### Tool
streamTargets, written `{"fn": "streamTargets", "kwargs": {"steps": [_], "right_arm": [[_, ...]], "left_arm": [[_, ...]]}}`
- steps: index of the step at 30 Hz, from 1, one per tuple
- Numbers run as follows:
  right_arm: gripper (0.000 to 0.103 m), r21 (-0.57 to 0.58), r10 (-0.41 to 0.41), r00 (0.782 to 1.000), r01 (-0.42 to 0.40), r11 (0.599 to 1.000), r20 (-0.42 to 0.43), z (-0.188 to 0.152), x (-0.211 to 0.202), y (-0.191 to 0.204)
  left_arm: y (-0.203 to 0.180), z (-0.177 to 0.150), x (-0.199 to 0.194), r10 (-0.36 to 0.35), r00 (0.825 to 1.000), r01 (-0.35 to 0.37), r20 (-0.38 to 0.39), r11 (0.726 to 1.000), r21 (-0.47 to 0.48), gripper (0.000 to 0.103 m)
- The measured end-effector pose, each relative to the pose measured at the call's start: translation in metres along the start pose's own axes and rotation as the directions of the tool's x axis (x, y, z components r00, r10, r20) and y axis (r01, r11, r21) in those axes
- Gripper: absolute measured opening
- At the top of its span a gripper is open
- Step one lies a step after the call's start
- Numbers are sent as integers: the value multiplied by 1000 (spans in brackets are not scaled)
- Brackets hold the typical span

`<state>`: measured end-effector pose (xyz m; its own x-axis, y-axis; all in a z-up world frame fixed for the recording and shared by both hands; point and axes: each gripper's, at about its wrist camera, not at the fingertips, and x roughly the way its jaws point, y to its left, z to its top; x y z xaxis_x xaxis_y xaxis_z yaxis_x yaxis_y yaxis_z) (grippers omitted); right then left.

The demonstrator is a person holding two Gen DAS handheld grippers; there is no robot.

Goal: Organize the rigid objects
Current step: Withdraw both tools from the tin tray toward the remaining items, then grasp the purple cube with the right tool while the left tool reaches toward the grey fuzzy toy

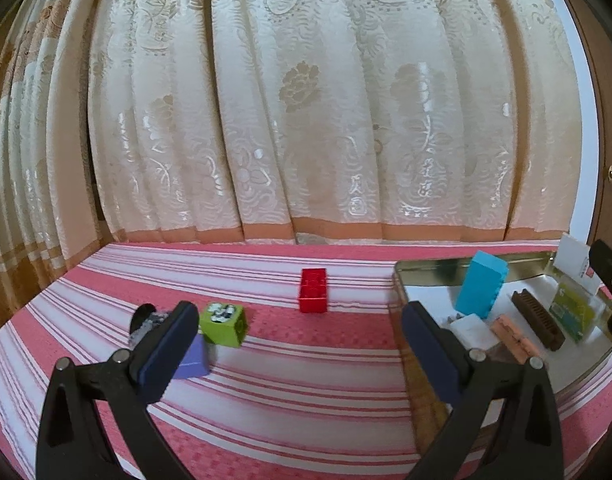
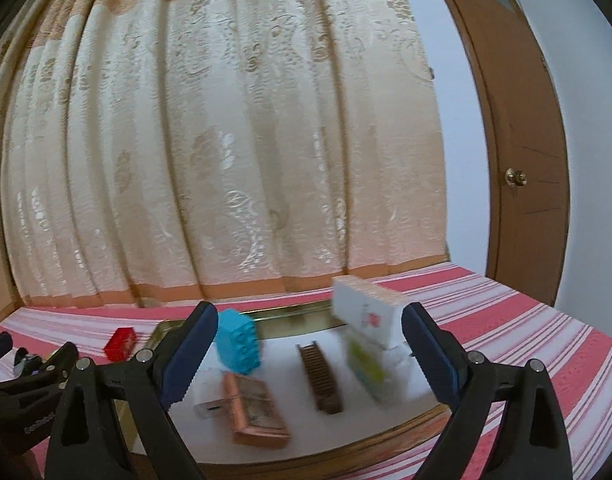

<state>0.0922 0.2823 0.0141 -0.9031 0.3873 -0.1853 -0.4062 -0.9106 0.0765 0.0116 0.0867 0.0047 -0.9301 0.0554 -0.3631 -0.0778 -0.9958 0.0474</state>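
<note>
My left gripper (image 1: 302, 354) is open above the striped cloth, nothing between its fingers. Ahead of it lies a red brick (image 1: 314, 290). A green cube (image 1: 223, 324) and a purple block (image 1: 192, 360) sit by its left finger, the purple one partly hidden. My right gripper (image 2: 310, 360) is open over a gold-rimmed tray (image 2: 290, 314). The tray holds an upright blue block (image 2: 238, 344), a brown ridged bar (image 2: 320, 376), a pink box (image 2: 252, 412), a white box (image 2: 366, 316) and a green card (image 2: 366, 364). The right wrist view is blurred.
A black and silver small object (image 1: 146, 320) lies left of the green cube. The tray (image 1: 426, 268) sits at the right of the pink striped cloth (image 1: 286, 400). A cream curtain (image 1: 306, 120) hangs close behind. A brown door (image 2: 522, 160) stands to the right.
</note>
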Motion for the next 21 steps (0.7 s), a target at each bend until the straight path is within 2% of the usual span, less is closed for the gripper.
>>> {"fn": "streamTargets", "kwargs": {"steps": [21], "right_arm": [[95,-16,138,990,-138,990,-41,-7,0,85]], "left_arm": [[71,-2,20,69,997,-71,-46,997,-26,102]]}}
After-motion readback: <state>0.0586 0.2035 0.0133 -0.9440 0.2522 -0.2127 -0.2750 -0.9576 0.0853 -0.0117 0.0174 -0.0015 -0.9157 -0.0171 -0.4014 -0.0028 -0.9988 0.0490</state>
